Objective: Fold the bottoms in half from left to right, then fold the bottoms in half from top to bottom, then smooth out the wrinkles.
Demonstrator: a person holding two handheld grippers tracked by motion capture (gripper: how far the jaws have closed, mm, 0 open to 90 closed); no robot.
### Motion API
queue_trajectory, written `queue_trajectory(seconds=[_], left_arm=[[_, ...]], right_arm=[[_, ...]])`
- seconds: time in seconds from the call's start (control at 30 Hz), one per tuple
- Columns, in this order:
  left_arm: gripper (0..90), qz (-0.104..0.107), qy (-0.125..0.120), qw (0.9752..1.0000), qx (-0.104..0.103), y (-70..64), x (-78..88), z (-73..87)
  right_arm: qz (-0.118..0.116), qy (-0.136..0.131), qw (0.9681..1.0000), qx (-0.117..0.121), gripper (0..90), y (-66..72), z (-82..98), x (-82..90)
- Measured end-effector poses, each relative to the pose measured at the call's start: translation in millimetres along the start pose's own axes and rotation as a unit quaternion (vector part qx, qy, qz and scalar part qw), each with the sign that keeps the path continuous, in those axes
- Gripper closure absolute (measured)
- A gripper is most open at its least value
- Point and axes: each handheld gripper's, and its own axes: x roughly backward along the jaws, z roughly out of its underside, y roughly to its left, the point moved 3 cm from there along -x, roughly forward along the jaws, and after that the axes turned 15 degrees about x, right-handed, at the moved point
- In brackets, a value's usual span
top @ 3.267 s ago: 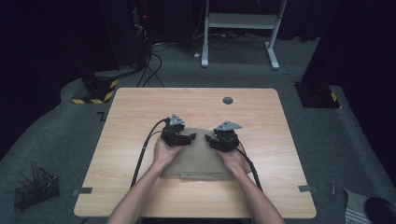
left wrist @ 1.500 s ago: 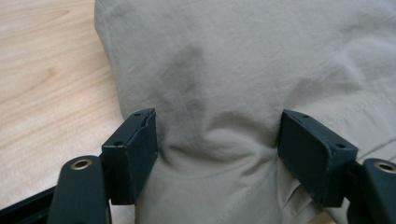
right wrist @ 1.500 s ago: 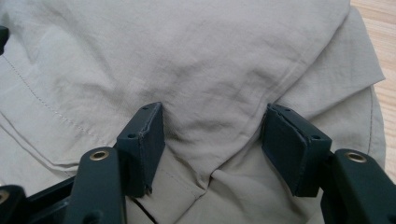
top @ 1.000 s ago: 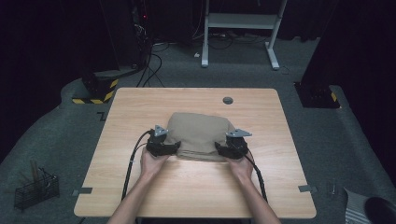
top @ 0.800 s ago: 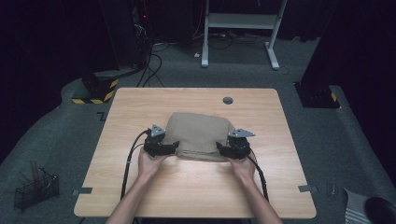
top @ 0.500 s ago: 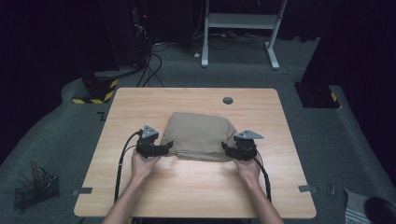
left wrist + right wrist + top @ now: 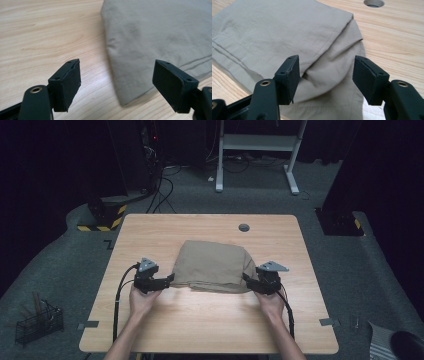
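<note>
In the high view we see a folded tan cloth (image 7: 214,267) lying near the middle of the frame on a light wooden table (image 7: 165,235). Our left gripper (image 7: 161,282) sits at the cloth's lower left corner, in the left half of the frame, and our right gripper (image 7: 253,281) sits at its lower right edge. Each is held in a hand coming up from the bottom edge, the left hand (image 7: 141,300) and the right hand (image 7: 272,303). A black cable (image 7: 118,307) trails from the left gripper toward the bottom of the frame. A small round hole (image 7: 244,227) in the tabletop shows above and to the right of the cloth.

In the left gripper view we see the jaws standing wide apart with nothing between them. The cloth (image 7: 160,35) fills the upper right of that frame, its corner ending at lower centre between the two jaws, while bare table (image 7: 45,32) takes the left side.

In the right gripper view the jaws are likewise spread apart and hold nothing. The cloth (image 7: 287,32) spreads across the left and centre of the frame, a folded layer bulging in the gap between the jaws, and the hole (image 7: 374,2) appears at the top right.

In the high view a wire basket (image 7: 37,325) stands on the grey floor at lower left, and a white table frame (image 7: 260,142) stands at top centre.
</note>
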Motion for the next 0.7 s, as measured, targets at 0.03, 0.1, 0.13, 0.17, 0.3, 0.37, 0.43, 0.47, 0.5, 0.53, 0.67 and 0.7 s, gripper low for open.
queue_trajectory(seconds=[0.03, 0.1, 0.13, 0.17, 0.3, 0.37, 0.43, 0.47, 0.5, 0.53, 0.67, 0.7], left_arm=[[22.9, -0.004, 0.003, 1.0000, 0.002, 2.4, -0.7, 1.7], [22.7, -0.013, 0.006, 0.9999, 0.001, 5.6, -0.4, 4.7], [22.7, -0.016, 0.007, 0.9999, 0.002, 6.5, 0.5, 5.7], [22.8, -0.017, 0.004, 0.9998, 0.003, 7.8, 1.9, 6.5], [23.3, -0.025, 0.003, 0.9997, 0.005, 11.8, 5.8, 8.6], [23.3, -0.028, 0.004, 0.9996, 0.009, 14.7, 6.8, 10.5], [23.4, -0.031, 0.002, 0.9995, 0.012, 16.7, 8.1, 12.7], [23.5, -0.032, 0.004, 0.9994, 0.012, 17.9, 8.7, 13.8], [23.4, -0.035, 0.004, 0.9993, 0.010, 18.9, 9.0, 14.7], [23.5, -0.037, 0.004, 0.9993, 0.010, 20.2, 9.1, 15.6], [23.6, -0.046, 0.005, 0.9989, 0.010, 24.2, 10.5, 18.3], [23.6, -0.048, 0.002, 0.9988, 0.012, 25.1, 11.1, 19.0]], right_arm=[[0.001, -0.002, 1.0000, -0.002, 38.6, -1.7, 2.4, 0.9], [0.005, 0.003, 1.0000, -0.007, 38.6, -5.2, 6.6, 2.1], [0.007, 0.005, 0.9999, -0.009, 38.6, -6.7, 8.0, 3.3], [0.009, 0.005, 0.9999, -0.009, 38.6, -8.5, 9.4, 4.9], [0.020, -0.002, 0.9996, -0.019, 38.6, -16.0, 14.4, 13.8], [0.023, -0.003, 0.9995, -0.023, 38.6, -18.8, 17.4, 17.3], [0.027, -0.001, 0.9994, -0.021, 38.6, -21.2, 20.6, 19.0], [0.027, -0.001, 0.9994, -0.022, 38.6, -22.1, 22.3, 19.8], [0.028, 0.000, 0.9993, -0.025, 38.6, -22.6, 24.1, 20.8], [0.030, 0.000, 0.9992, -0.025, 38.6, -23.5, 25.9, 21.4], [0.034, 0.002, 0.9988, -0.034, 38.6, -27.7, 33.0, 23.8], [0.038, 0.003, 0.9987, -0.033, 38.5, -28.4, 34.1, 24.6]])
